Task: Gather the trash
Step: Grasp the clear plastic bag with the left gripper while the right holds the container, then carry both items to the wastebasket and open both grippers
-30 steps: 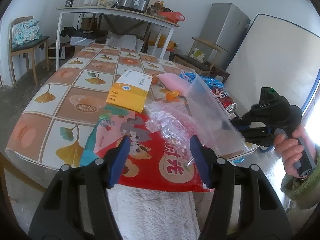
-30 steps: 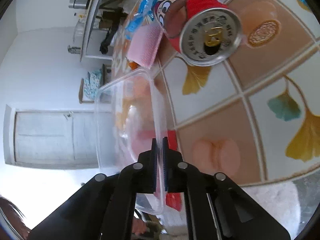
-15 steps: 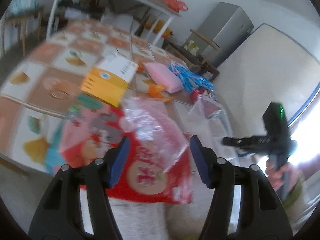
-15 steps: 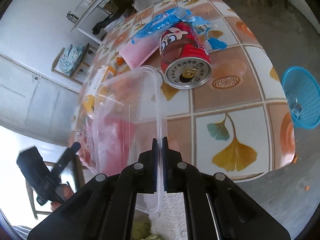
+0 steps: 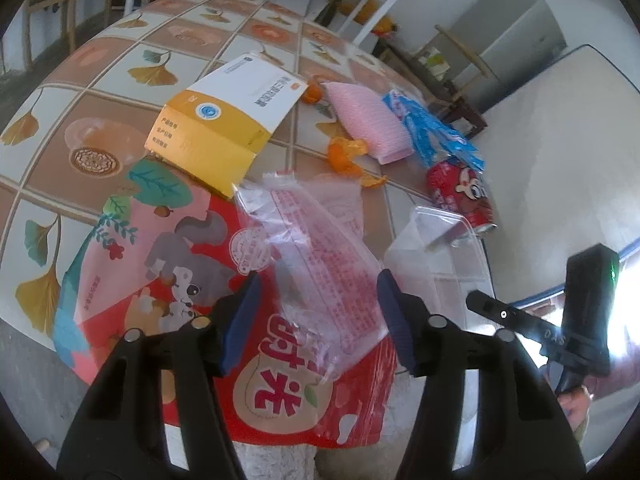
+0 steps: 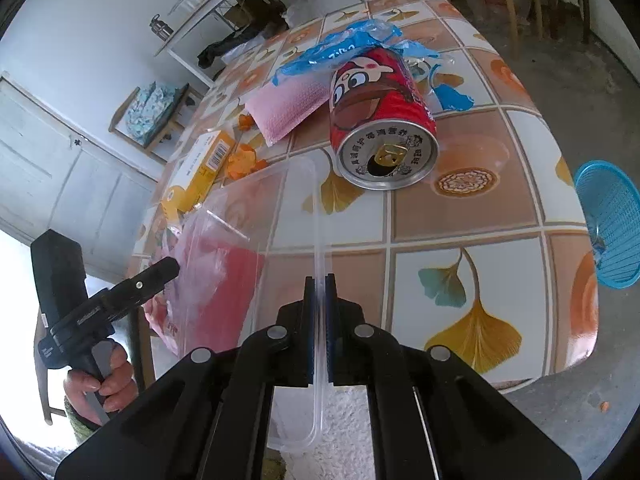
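Trash covers the tiled table (image 6: 460, 240): clear plastic tray (image 6: 256, 216) w/ its rim clamped in the right gripper (image 6: 319, 280), tipped up at the table's near edge. Left gripper (image 5: 318, 284) has swung in over the crinkly clear wrapper (image 5: 316, 240) on the red snack bag (image 5: 280, 396), jaws apart but just been narrowing, pads not touching yet. Looks like wrapper goes next; red can (image 6: 380, 120), yellow box (image 5: 224, 120), peel (image 5: 344, 156) still out

I see a table (image 5: 120, 92) under a ginkgo-leaf tiled cloth; on it lie a yellow-and-white box (image 5: 224, 120), a red squirrel-print bag (image 5: 160, 264), orange peel (image 5: 346, 156), a pink foam pouch (image 5: 368, 120), a blue wrapper (image 5: 432, 128) and a toppled red can (image 6: 378, 120).
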`<state>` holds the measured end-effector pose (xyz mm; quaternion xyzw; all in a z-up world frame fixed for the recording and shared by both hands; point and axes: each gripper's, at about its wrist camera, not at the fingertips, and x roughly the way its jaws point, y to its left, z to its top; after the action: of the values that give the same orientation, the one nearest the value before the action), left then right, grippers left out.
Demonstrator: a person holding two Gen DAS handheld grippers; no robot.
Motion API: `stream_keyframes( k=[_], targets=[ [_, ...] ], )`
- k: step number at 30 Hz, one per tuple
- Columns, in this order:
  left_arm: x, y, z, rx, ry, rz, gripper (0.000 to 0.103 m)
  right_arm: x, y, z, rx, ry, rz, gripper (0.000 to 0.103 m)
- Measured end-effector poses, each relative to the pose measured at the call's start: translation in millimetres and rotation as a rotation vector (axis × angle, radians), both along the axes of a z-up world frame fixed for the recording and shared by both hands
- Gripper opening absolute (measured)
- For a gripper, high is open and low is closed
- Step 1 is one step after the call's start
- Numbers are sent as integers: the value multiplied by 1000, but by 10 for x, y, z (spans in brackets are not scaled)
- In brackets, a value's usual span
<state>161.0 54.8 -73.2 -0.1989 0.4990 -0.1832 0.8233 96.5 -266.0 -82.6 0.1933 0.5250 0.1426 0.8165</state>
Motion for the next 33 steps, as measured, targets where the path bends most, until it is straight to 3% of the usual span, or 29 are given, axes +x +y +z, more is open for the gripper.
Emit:
stream_keyframes(
  k=[3, 8, 15, 33],
  targets=[
    [9, -3, 1, 12, 12, 14, 46, -8, 50, -11, -20, -7, 24, 5],
    [13, -13, -7, 35, 21, 38, 21, -3, 77, -7, -35, -25, 45, 5],
    [-25, -36, 76, 68, -30, 47, 1, -13, 30, 8, -21, -44, 38, 4],
    [-318, 275, 595, 23, -190, 97, 0, -173, 21, 325, 3, -115, 40, 4]
  ],
)
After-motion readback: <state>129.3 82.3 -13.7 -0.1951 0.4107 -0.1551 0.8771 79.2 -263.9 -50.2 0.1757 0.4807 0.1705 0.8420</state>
